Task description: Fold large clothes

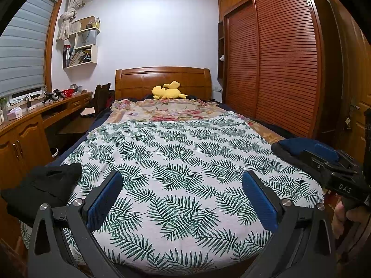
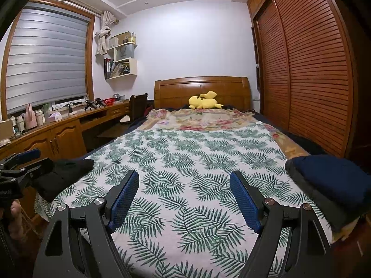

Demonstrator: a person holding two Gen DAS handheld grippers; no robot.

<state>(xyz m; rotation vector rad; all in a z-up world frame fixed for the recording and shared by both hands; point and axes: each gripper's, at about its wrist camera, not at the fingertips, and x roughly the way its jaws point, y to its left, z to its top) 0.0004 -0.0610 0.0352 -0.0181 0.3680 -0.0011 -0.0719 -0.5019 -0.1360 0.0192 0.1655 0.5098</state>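
A black garment (image 1: pixel 44 185) (image 2: pixel 62 173) lies crumpled at the bed's near left corner. At the near right corner sits a folded stack, navy on dark grey (image 1: pixel 294 148) (image 2: pixel 329 185). My left gripper (image 1: pixel 183 183) hovers open over the leaf-print sheet (image 1: pixel 185 162), nothing between its blue pads. To its right, my right gripper (image 2: pixel 184 183) also stands open above the sheet (image 2: pixel 197 162), empty. In the left wrist view the right gripper's body (image 1: pixel 336 169) shows beside the navy stack, with a hand under it.
A yellow plush toy (image 1: pixel 168 91) rests by the wooden headboard (image 1: pixel 162 76). A floral blanket (image 1: pixel 167 110) covers the far half of the bed. A wooden desk with cabinets (image 1: pixel 27 127) runs along the left; a slatted wardrobe (image 1: pixel 273 64) lines the right.
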